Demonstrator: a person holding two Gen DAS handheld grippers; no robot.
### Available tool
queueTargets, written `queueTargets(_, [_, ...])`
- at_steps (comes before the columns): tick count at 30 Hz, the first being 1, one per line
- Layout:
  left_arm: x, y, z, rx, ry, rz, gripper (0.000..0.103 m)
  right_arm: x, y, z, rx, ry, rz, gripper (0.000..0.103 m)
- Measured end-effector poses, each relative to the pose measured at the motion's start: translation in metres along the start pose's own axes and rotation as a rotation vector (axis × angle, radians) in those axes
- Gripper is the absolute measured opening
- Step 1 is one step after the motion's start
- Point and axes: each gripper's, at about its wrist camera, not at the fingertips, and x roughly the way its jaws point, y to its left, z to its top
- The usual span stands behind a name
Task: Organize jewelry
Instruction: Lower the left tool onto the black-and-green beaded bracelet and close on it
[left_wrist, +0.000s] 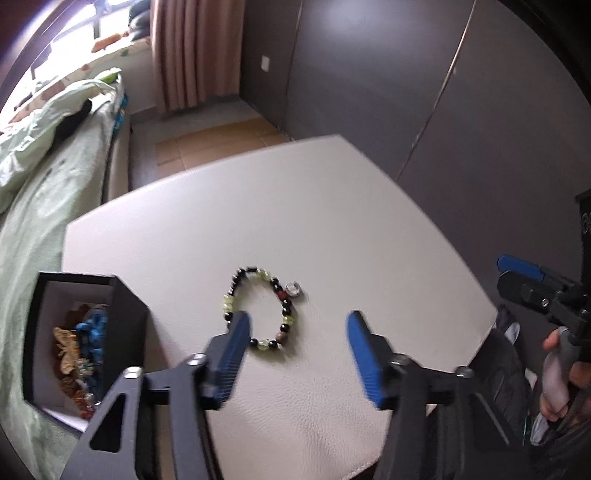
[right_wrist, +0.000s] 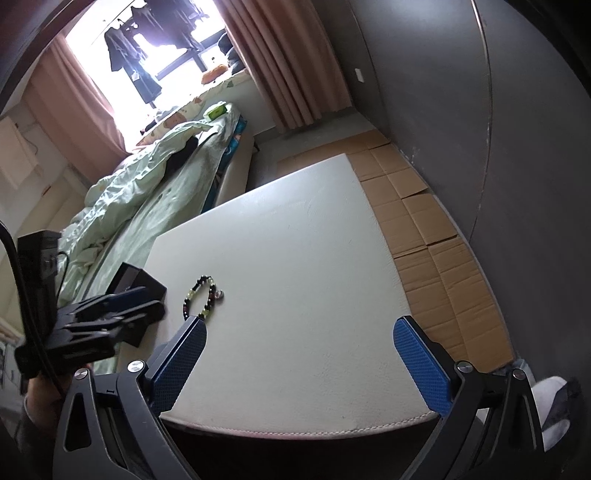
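A beaded bracelet (left_wrist: 259, 309) lies on the white leather tabletop (left_wrist: 295, 206), right of the open black jewelry box (left_wrist: 125, 314) at its left edge. Left gripper (left_wrist: 298, 325) and right gripper (right_wrist: 299, 330) hover, jaws apart; no legible writing.

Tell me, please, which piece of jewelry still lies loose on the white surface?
The beaded bracelet with black and green beads; the other pieces sit inside the black box.

One beaded bracelet (left_wrist: 260, 308), one small silver ring (left_wrist: 293, 288), one black box (left_wrist: 86, 343) of jewelry, one white table (left_wrist: 295, 206), two grippers.
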Motion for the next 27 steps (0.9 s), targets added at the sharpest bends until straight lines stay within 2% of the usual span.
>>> queueTargets(4, [0.021,-0.002,0.000,0.019,0.044,0.009,0.047,0.011,0.001,-0.001,-0.018,0.031,0.005,0.089])
queueTargets(9, [0.044,-0.003,-0.001,0.040,0.101,0.048,0.038,0.025,0.002,-0.004,-0.042,0.064,-0.007,0.088])
queueTargets(12, [0.049,-0.006,-0.003,0.081,0.091,0.079,0.037,0.030,0.003,-0.005,-0.048,0.074,-0.013,0.088])
queueTargets(14, [0.049,-0.005,-0.003,0.083,0.090,0.090,0.030,0.034,0.004,-0.005,-0.052,0.076,-0.015,0.088])
queueTargets(16, [0.049,-0.002,-0.002,0.076,0.090,0.121,0.011,0.037,0.005,-0.005,-0.048,0.082,-0.010,0.088])
queueTargets(17, [0.049,0.000,-0.001,0.073,0.092,0.114,0.009,0.038,0.005,-0.005,-0.046,0.084,-0.008,0.088])
queueTargets(22, [0.044,0.007,-0.001,0.049,0.104,0.076,0.008,0.045,0.011,-0.005,-0.058,0.098,0.003,0.088])
queueTargets(27, [0.023,0.014,0.008,0.004,0.055,0.038,0.008,0.051,0.020,-0.004,-0.086,0.106,0.016,0.088])
